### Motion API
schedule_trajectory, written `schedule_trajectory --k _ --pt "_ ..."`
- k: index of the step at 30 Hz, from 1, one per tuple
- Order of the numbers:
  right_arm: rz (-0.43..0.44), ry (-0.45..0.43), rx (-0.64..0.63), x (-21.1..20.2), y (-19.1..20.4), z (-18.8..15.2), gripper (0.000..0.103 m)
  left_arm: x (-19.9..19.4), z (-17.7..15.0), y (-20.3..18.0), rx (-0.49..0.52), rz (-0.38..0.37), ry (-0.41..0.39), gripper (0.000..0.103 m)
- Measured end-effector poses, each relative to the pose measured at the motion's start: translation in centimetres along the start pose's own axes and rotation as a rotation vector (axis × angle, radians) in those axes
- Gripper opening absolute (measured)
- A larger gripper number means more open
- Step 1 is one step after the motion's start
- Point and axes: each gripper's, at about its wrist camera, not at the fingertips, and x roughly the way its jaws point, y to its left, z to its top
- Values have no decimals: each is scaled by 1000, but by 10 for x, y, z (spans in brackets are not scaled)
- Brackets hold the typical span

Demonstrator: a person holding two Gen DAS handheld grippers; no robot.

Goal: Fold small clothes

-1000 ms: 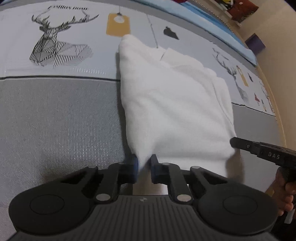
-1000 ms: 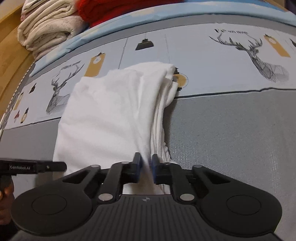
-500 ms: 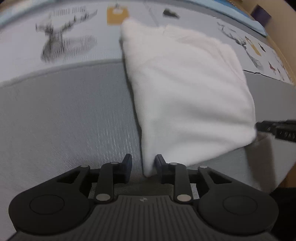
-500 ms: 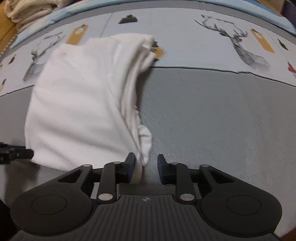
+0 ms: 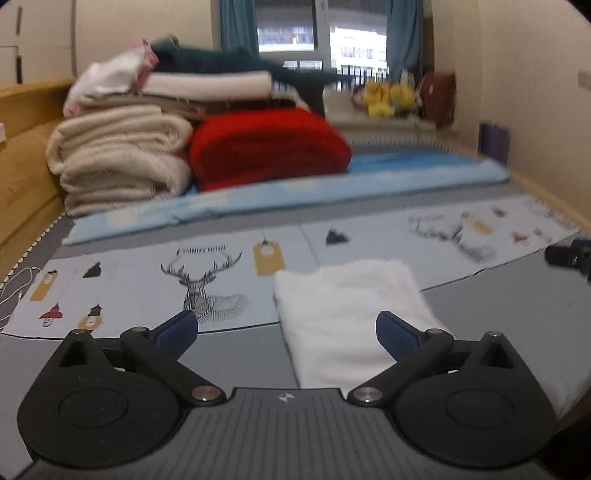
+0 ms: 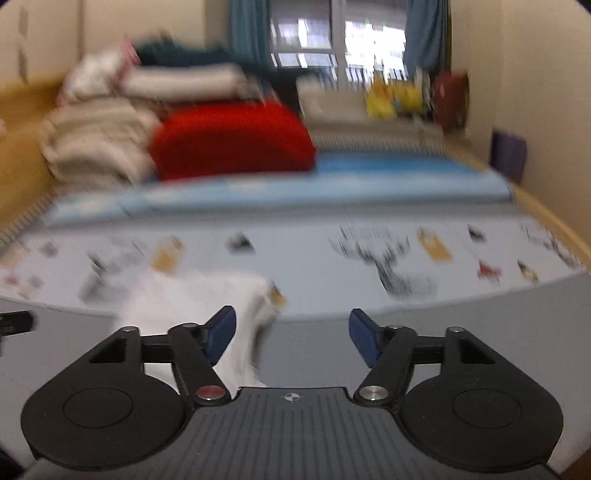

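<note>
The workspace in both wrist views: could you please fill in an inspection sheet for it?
Surface: bed sheet, grey band near, deer print beyond.
Job's things: white garment folded, lying flat, released.
Clutter: folded blankets and red blanket stacked at the far end.
Grippers: left gripper open, empty; right gripper open, empty.
Cables: white cord at the sheet's left edge.
Surroundings: window, blue curtains, yellow plush toys.

Right wrist view motion-blurred throughout, deer prints (image 6: 391,266) on the bedsheet smeared, white garment (image 6: 192,306) edges indistinct, its near end hidden behind the gripper body, stacked blankets (image 6: 99,147) soft, yellow objects (image 5: 388,98) by the window unidentifiable
</note>
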Motion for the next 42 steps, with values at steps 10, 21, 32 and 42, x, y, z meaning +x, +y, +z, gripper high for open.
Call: schedule_trajectory --k 10,21,32,42 --pt "-8 -18 30 -70 14 -63 78 -67 -85 -39 -70 -6 47 103" --pt "-24 55 -50 -57 40 -77 78 -33 -82 -43 -75 13 94 103" --pt "-24 84 -41 -49 40 -78 78 -20 -81 -41 -99 6 136 103" --pt "-15 104 -26 -44 38 -78 78 -16 -82 -40 -103 -12 147 103"
